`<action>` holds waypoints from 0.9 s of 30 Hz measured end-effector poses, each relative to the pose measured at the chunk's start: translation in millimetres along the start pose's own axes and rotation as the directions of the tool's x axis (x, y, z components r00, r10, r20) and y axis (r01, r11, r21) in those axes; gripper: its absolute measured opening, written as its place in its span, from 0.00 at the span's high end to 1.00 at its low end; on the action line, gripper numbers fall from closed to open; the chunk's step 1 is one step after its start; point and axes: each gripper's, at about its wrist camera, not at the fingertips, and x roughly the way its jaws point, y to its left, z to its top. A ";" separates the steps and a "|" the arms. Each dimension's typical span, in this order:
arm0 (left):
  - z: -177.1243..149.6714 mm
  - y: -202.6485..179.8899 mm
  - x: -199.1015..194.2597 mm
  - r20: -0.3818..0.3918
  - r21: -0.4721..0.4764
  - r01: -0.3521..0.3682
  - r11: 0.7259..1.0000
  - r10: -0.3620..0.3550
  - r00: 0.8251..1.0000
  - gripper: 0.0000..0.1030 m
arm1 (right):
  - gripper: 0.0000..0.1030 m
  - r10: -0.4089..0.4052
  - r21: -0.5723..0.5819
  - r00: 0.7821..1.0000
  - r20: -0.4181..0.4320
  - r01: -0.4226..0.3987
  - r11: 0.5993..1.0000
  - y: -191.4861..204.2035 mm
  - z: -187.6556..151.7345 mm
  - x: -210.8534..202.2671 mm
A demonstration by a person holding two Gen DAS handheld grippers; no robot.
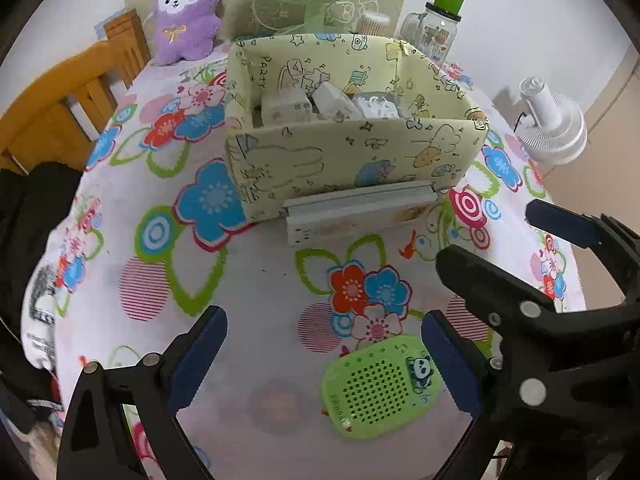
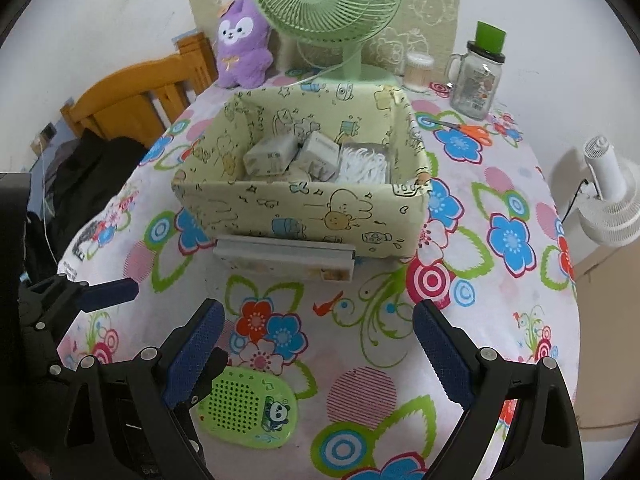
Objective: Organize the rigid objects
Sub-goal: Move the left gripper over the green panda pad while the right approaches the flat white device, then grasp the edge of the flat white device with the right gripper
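Note:
A green perforated plastic case with a panda (image 1: 380, 390) lies flat on the flowered tablecloth, between my left gripper's (image 1: 324, 364) open fingers, close to the right finger. In the right wrist view the case (image 2: 250, 408) lies just inside my right gripper's (image 2: 316, 352) left finger; that gripper is open and empty. A long flat grey box (image 1: 356, 212) lies against the front of the yellow cartoon-print storage box (image 1: 352, 152), which holds several small white boxes and white items. The right gripper's black arm (image 1: 560, 292) also shows in the left wrist view.
A green desk fan (image 2: 328, 12), a purple plush toy (image 2: 242, 44), a glass jar with a green lid (image 2: 478, 76), a cotton swab pot and orange scissors (image 2: 468, 130) stand behind the box. A wooden chair (image 2: 132, 96) is at the left, a white fan (image 2: 608, 200) off the right edge.

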 end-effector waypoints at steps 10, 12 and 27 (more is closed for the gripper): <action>-21.6 -8.8 26.0 -0.039 -0.066 -0.021 0.998 0.019 0.999 0.04 | 0.06 0.015 -0.063 1.000 -0.026 -0.017 0.998 -10.8 -14.9 21.9; -26.3 -10.6 32.1 -0.056 -0.108 -0.027 0.994 0.021 0.998 0.04 | 0.06 0.019 -0.070 0.999 -0.033 -0.021 0.997 -13.7 -19.1 26.5; -59.2 -38.9 45.8 -0.058 -0.222 -0.117 0.968 0.107 0.993 0.03 | 0.06 0.017 -0.068 0.997 -0.082 -0.023 0.997 -38.3 -38.2 48.0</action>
